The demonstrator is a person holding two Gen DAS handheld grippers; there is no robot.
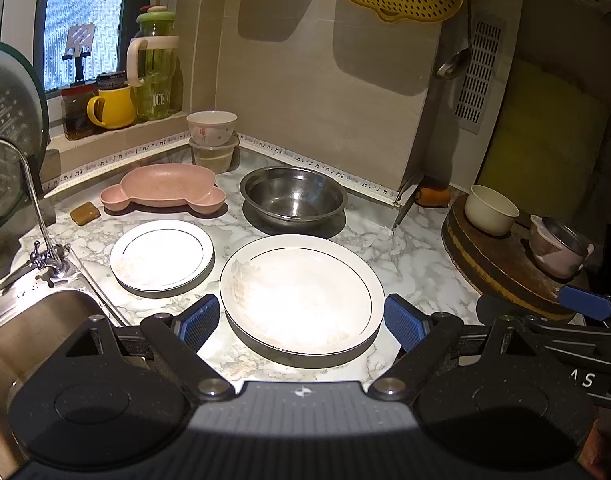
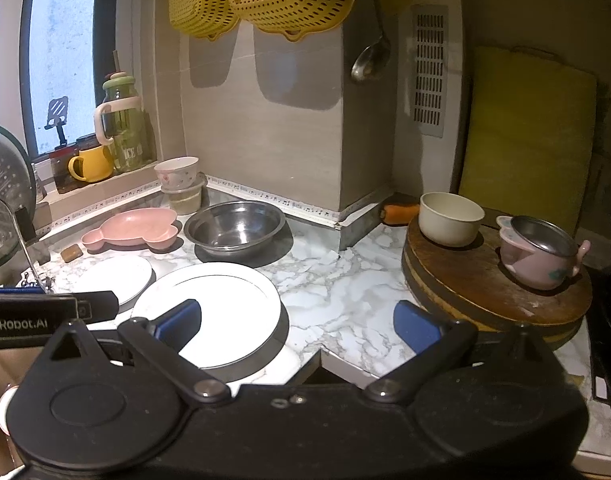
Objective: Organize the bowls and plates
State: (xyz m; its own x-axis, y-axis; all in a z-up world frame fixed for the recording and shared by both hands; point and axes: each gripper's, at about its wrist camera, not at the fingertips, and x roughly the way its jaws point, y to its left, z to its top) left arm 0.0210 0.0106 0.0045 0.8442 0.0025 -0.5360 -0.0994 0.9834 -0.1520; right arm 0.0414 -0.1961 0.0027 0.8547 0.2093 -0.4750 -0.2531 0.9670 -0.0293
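Left wrist view, left gripper [image 1: 301,322] tilted downward above the counter's [image 1: 417,264] front edge, jaws spread wide beside the large plate [image 1: 301,292], nothing gripped, right gripper [image 2: 297,320] likewise released

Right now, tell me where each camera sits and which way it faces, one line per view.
Left wrist: on the left gripper, angled down over the big plate toward the wall corner; its open jaws flank the plate, and the right gripper's tip shows at the right edge.
Right wrist: on the right gripper, further right, facing the same corner over bare counter; jaws open, left gripper at the left edge.
Shared: big plate, small plate, steel bowl, pink tray, round board.
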